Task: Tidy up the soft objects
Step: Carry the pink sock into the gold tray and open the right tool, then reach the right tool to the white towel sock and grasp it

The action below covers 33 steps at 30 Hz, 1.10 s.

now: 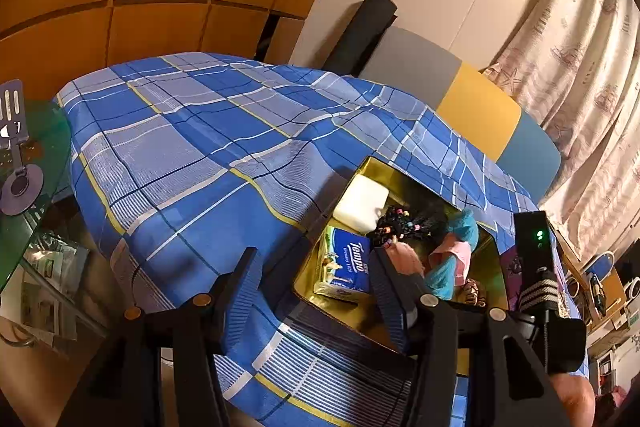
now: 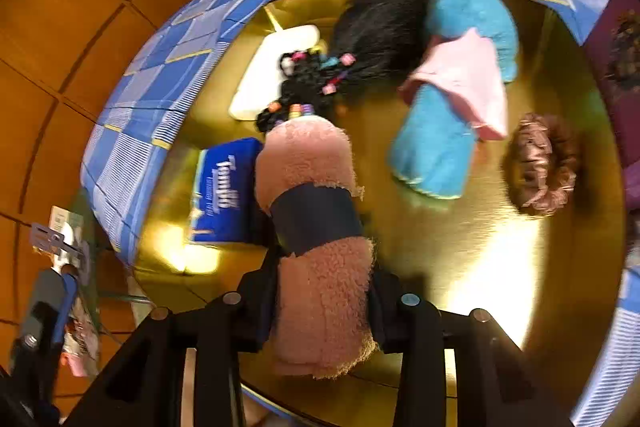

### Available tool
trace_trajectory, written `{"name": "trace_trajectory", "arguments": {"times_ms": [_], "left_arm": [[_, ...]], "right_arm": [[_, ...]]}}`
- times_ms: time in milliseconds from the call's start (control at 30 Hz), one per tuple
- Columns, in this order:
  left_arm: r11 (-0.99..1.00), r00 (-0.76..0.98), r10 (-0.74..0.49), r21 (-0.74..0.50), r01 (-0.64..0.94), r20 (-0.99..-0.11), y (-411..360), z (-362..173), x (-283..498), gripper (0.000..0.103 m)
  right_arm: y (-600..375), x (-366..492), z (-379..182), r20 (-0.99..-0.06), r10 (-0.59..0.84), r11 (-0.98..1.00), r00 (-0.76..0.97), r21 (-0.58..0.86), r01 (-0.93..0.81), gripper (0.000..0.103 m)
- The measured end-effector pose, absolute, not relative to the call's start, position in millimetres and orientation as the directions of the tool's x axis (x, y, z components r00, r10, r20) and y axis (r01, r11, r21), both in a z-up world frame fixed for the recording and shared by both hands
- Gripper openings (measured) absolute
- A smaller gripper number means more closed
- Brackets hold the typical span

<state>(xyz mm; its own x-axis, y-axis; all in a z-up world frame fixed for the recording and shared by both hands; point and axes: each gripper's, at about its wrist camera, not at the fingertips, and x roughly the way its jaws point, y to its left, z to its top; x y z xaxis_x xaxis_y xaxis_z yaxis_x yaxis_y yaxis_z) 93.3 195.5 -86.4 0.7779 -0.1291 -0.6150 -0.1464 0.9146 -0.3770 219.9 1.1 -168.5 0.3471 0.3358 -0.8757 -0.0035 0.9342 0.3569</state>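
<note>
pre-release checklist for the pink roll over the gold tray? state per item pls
1. Right gripper grips the pink fleece roll: ok, fingers clamp both sides.
2. Roll is over the gold tray: ok.
3. Bare landing spot below: ok, open tray floor near the brown scrunchie.
4. Roll clear of the Tempo tissue pack: cannot tell, they overlap in view.
5. Left gripper out of the way: ok, open, holding nothing.
6. Height above tray: cannot tell.

One pink roll (image 2: 316, 227), one tissue pack (image 2: 224, 191), two scrunchies (image 2: 540, 163)
</note>
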Motion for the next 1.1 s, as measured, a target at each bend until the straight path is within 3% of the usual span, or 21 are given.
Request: {"name": "trace_trajectory", "arguments": {"times_ms": [33, 300, 667, 867, 1100], "left_arm": [[0.913, 0.777, -0.128, -0.379, -0.150, -0.616, 196.3, -87.0, 93.2, 0.056], [0.905, 0.771, -0.126, -0.390, -0.168, -0.624, 200.1, -92.0, 93.7, 0.056], [0.912, 0.753, -0.250, -0.409, -0.028, -0.609, 164.5, -92.4, 91.9, 0.056], [0.918, 0.727, -0.319, -0.388, 0.079, -0.607, 134.2, -91.6, 87.2, 0.056], [0.896, 0.671, -0.427, -0.383, 0.224, -0.606, 91.9, -94.1, 77.5, 0.056]], "right_arm": [[2.7, 218.8, -166.2, -0.870, 0.343, 0.932, 0.354, 0.362, -0.013, 0.048], [-8.5, 189.7, -125.3, -0.809, 0.327, 0.943, 0.488, 0.312, -0.115, 0.050], [-53.3, 128.7, -69.5, -0.693, 0.312, 0.950, 0.649, 0.235, -0.207, 0.051], [-101.8, 88.5, -49.8, -0.609, 0.231, 0.972, 0.759, 0.168, -0.162, 0.052], [-185.2, 60.2, -49.6, -0.617, 0.101, 0.987, 0.780, 0.158, -0.003, 0.053]]}}
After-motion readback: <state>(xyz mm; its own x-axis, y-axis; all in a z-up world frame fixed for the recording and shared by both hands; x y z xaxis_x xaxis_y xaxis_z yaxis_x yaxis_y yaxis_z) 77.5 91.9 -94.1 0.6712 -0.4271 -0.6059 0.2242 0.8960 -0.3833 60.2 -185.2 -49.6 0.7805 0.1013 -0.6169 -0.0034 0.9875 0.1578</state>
